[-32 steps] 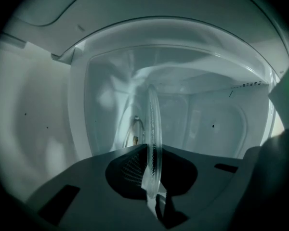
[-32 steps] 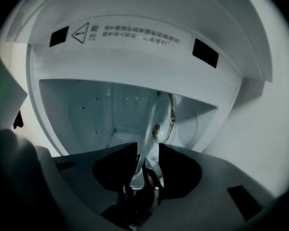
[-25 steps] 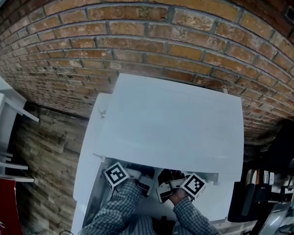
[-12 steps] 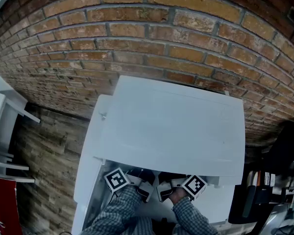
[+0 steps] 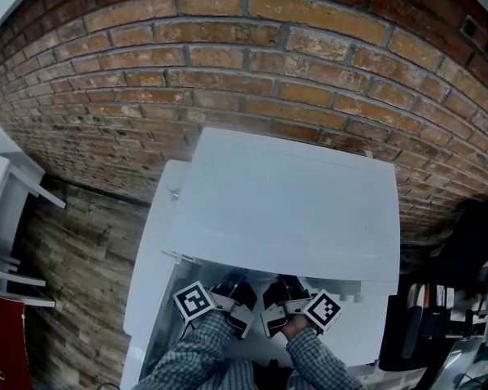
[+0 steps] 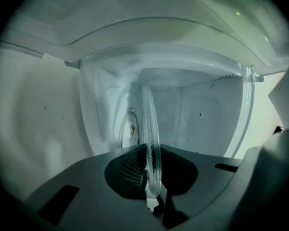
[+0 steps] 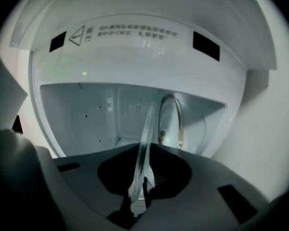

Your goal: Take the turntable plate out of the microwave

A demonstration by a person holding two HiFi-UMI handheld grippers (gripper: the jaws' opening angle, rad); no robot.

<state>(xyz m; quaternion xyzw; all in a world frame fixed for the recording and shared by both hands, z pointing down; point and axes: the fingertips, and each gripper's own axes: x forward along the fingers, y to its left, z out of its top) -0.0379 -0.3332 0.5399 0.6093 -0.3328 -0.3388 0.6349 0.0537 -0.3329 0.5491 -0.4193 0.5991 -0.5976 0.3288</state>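
The white microwave (image 5: 285, 210) stands against a brick wall, seen from above. Both grippers reach into its front opening side by side. The clear glass turntable plate (image 6: 150, 129) shows edge-on in the left gripper view, and my left gripper (image 6: 153, 196) is shut on its rim. In the right gripper view the same plate (image 7: 147, 134) runs between the jaws, with my right gripper (image 7: 137, 196) shut on its rim. From above, the left gripper (image 5: 237, 284) and right gripper (image 5: 281, 284) have their tips hidden under the microwave's top. The plate itself is hidden there.
The white cavity walls (image 6: 202, 119) close in around the plate, and a round ring (image 7: 176, 119) sits on the cavity surface beside it. A warning label (image 7: 135, 32) is above the opening. White shelves (image 5: 8, 210) stand left, dark objects (image 5: 472, 250) right.
The left gripper's marker cube has slid slightly back toward the person. The right gripper has stayed in place. The plate's own motion is not visible from above.
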